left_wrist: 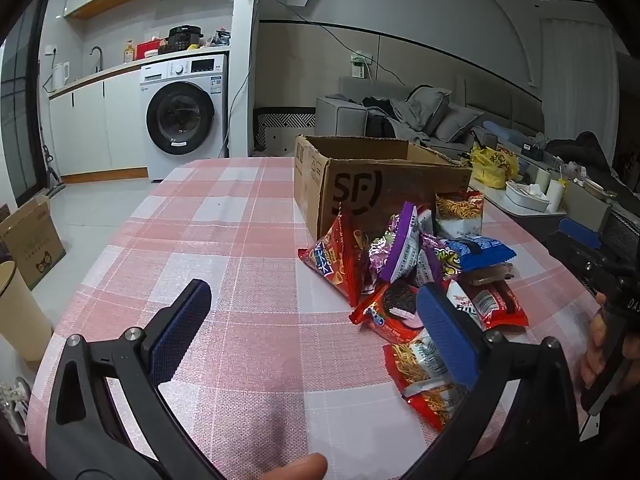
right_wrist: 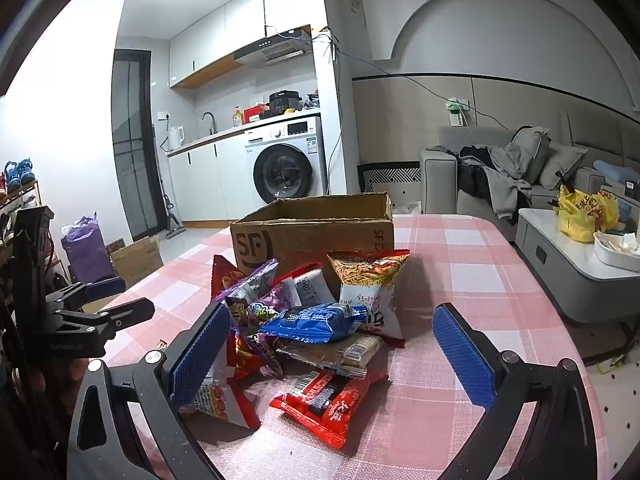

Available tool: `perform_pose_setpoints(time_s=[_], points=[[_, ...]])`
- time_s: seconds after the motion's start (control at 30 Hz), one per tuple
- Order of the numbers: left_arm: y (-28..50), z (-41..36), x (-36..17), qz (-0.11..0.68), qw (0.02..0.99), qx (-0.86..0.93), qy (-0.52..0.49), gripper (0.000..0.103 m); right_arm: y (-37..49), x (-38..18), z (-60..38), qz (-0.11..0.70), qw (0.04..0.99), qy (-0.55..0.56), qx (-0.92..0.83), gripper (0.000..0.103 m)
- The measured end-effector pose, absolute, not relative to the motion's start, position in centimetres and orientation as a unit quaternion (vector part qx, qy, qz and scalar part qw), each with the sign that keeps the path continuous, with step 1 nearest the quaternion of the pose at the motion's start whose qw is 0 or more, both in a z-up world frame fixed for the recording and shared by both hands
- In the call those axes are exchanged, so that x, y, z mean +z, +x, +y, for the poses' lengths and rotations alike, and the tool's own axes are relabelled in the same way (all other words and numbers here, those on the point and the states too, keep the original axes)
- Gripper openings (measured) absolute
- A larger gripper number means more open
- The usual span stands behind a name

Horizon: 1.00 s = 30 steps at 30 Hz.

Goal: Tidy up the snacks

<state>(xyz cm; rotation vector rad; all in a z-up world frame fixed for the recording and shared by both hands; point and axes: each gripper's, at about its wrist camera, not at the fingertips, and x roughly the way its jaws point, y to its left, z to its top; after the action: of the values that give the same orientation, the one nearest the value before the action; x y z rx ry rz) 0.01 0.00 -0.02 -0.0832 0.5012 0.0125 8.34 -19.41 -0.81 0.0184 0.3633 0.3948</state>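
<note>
With both the left claw and the right claw spread wide and empty, the snack packets lay heaped mid-frame on the tabletop before the cardboard box, where a careless pinch risked crushing them.

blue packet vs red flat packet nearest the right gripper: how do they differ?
The blue packet sits on top of the pile, resting on other snacks; the red flat packet lies at the pile's near edge on the checked tablecloth. The blue one looks puffy, the red one flatter. Both are sealed snack wrappers outside the cardboard box, and neither is held.
</note>
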Motion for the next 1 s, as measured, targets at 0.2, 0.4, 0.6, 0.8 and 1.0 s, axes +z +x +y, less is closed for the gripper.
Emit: perform_pose_setpoints(time_s=[0.2,0.4,0.6,0.8,1.0], points=[[0.23,-0.17,-0.03,0.247,0.968,0.006,-0.038,0.102,8.35,-0.81,-19.41,0.183,0.964,0.01,0.195,0.103],[-0.12,0.04,0.22,0.243,0.969,0.004,-0.036,0.102,8.33,-0.81,-19.38,0.183,0.964,0.009,0.195,0.103],[-0.13,-0.08,0.25,0.242,0.97,0.005,-0.034,0.102,8.32,-0.82,-19.36,0.183,0.964,0.009,0.194,0.103],[-0.06,-0.09,0.35,0.25,0.968,0.002,-0.037,0.102,8.3,-0.8,-19.36,0.183,0.964,0.008,0.194,0.103],[-0.15,-0.2,0.45,0.25,0.968,0.005,-0.036,0.102,8.32,-0.8,-19.35,0.182,0.964,0.008,0.194,0.103]])
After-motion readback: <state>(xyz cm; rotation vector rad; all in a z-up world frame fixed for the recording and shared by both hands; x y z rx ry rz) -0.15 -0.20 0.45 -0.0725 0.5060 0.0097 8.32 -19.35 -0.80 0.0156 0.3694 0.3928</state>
